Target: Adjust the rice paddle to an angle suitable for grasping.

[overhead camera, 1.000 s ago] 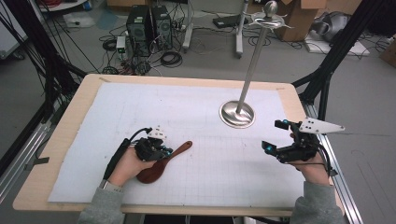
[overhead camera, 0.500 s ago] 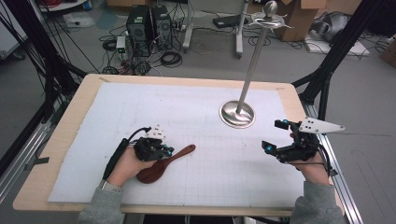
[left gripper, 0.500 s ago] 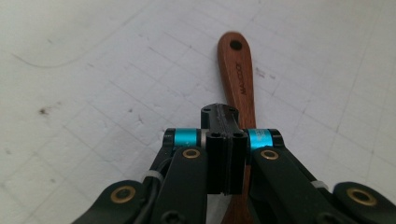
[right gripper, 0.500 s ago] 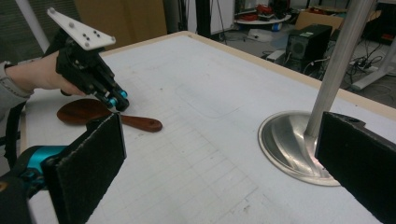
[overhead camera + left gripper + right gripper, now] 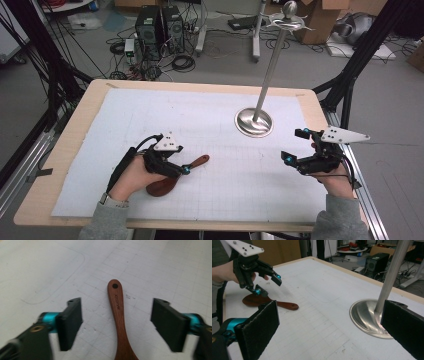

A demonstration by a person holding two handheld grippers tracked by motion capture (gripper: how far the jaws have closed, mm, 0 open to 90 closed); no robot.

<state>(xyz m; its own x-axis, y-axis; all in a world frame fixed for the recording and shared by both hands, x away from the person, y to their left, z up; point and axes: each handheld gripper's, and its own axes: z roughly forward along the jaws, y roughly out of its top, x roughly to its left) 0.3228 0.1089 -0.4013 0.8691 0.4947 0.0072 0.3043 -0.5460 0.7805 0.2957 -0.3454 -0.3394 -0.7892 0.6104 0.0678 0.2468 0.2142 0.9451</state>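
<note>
Hovering over the wooden spoon (image 5: 119,322), the left tongs (image 5: 117,323) are spread wide, 1 jaw on each side of the handle and neither touching it, so nothing is gripped yet. That spoon lies flat on the white mat near the desk's (image 5: 65,150) front edge, left of middle, handle pointing toward the metal stand (image 5: 254,121). Over by the right edge, the right tongs (image 5: 295,147) are released too, holding nothing. I'd judge the pickup not yet made: closing and lifting are left.
</note>
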